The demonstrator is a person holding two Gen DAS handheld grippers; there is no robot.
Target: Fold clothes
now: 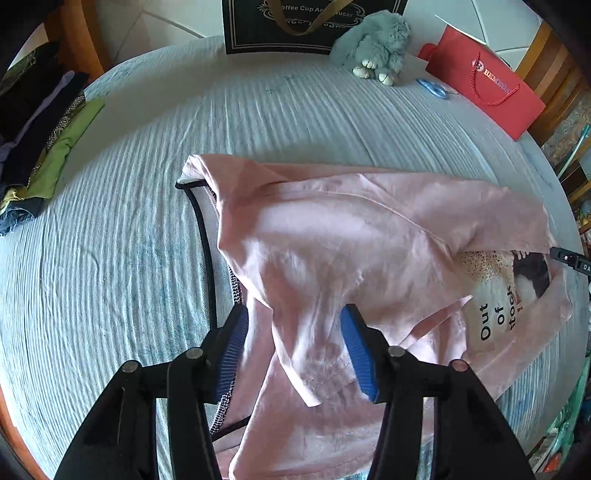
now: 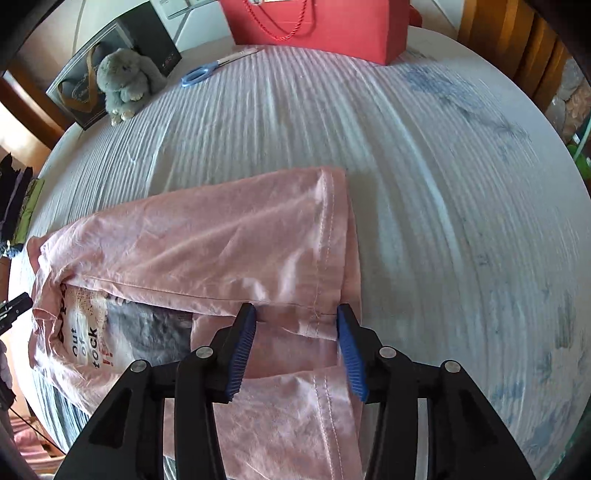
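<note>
A pink T-shirt (image 1: pixel 351 240) with an "Out of stock" print lies partly folded on the striped tablecloth (image 1: pixel 129 240). It lies over a white garment with black trim (image 1: pixel 205 229). My left gripper (image 1: pixel 295 317) is open, its blue pads on either side of a pink sleeve and hem. In the right wrist view the same shirt (image 2: pixel 207 243) lies with its far side folded over the print. My right gripper (image 2: pixel 297 314) is open and hovers over the stitched bottom hem (image 2: pixel 325 258). The tip of the right gripper (image 1: pixel 570 260) shows at the left view's right edge.
A grey plush rabbit (image 1: pixel 373 48), a black gift bag (image 1: pixel 288 26), blue scissors (image 1: pixel 434 88) and a red gift bag (image 1: pixel 484 83) stand at the table's far side. A pile of dark and green clothes (image 1: pixel 44 147) sits at the left edge.
</note>
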